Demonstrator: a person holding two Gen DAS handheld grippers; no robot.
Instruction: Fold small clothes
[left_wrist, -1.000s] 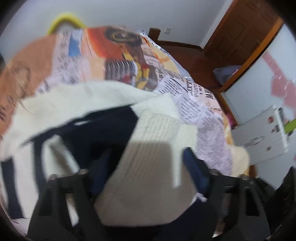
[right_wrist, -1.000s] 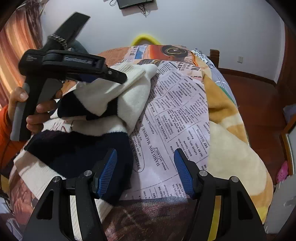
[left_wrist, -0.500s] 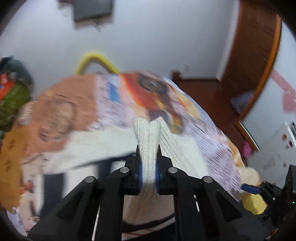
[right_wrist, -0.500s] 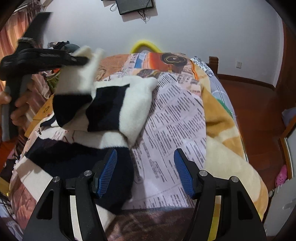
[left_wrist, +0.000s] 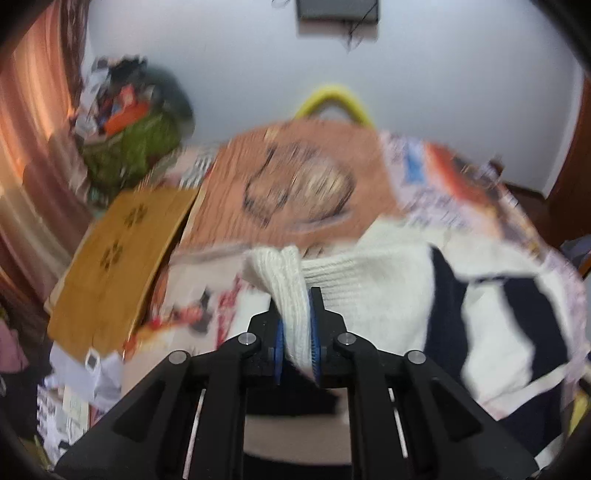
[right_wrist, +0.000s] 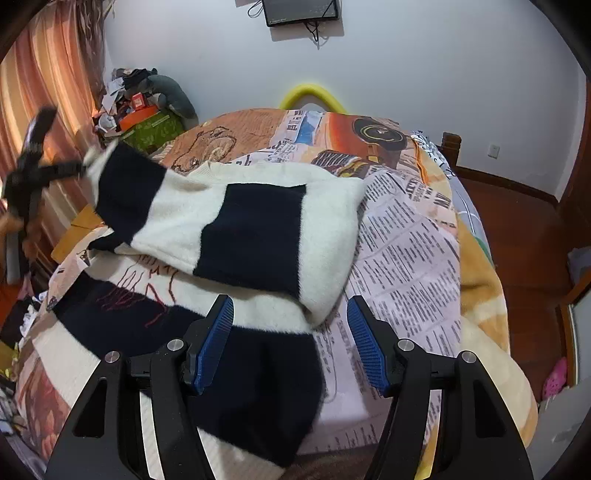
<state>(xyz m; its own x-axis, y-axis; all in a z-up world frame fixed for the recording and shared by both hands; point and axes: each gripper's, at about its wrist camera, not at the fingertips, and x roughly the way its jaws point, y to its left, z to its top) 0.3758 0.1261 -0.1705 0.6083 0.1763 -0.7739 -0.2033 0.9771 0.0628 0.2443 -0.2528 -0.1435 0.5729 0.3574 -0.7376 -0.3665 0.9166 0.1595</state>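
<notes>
Where the left gripper (left_wrist: 296, 334) shows in its own blurred view, the jaws are pinched tight on a ribbed cream cuff (left_wrist: 284, 280), a thick fold of knit squeezed between the blue pads (left_wrist: 315, 345). They have just been closing, and the cloth is between them. The cuff belongs to a cream and navy sweater (right_wrist: 240, 229) spread over the bed (right_wrist: 484, 280), on a blanket (right_wrist: 406, 236) printed with newsprint and a car picture. From the right wrist view the sleeve (right_wrist: 129, 188) is drawn out taut toward the frame's left, lifted off the body of the garment, ending at the left gripper (right_wrist: 83, 168), which is smeared by motion; the hand behind it is probably there but too blurred to make out. The right gripper (right_wrist: 290, 343) hangs over the sweater's near navy band, jaws standing apart at a middling width, nothing between the pads, not touching the cloth as far as can be seen. A yellow arch (right_wrist: 312, 94) rises past the far end of the bed. A dark screen (right_wrist: 301, 11) is mounted on the white wall. Striped curtains (right_wrist: 48, 74) hang at left, beside a heap of clutter (right_wrist: 144, 107).
</notes>
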